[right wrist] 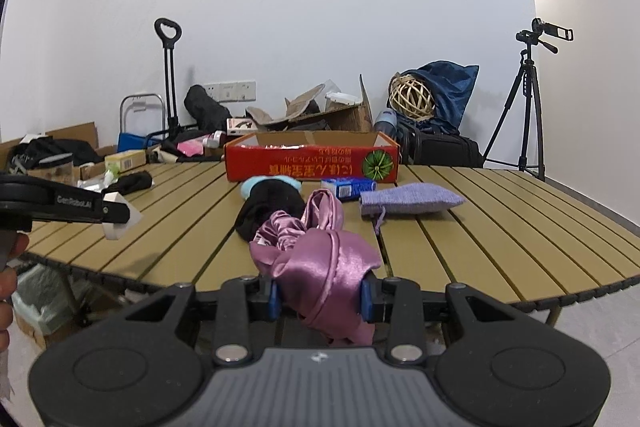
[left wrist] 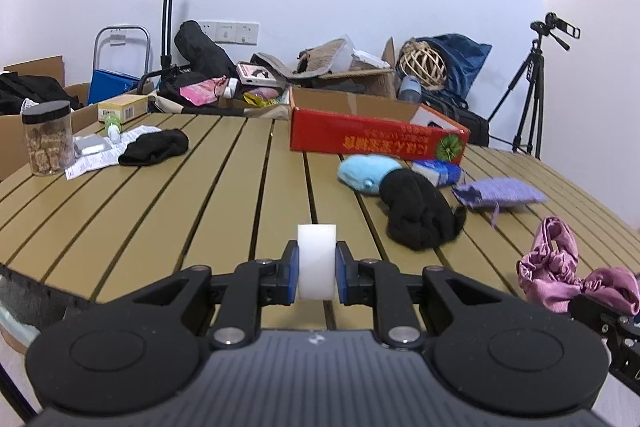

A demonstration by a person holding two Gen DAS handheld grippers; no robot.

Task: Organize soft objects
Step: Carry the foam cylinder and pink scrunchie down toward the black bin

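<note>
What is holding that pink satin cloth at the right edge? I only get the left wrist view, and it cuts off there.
Observer: The right gripper is. Its blue pads are clamped on the pink satin cloth, bunched between them.
Operator: Is anything in the red box?
Observer: From the right wrist view, something shiny and pinkish shows just inside the rim of the red box. I cannot tell what it is.
Operator: Can you see who carries my gripper?
Observer: Only part of a hand at the picture's left edge, below the left gripper with its white block.
</note>
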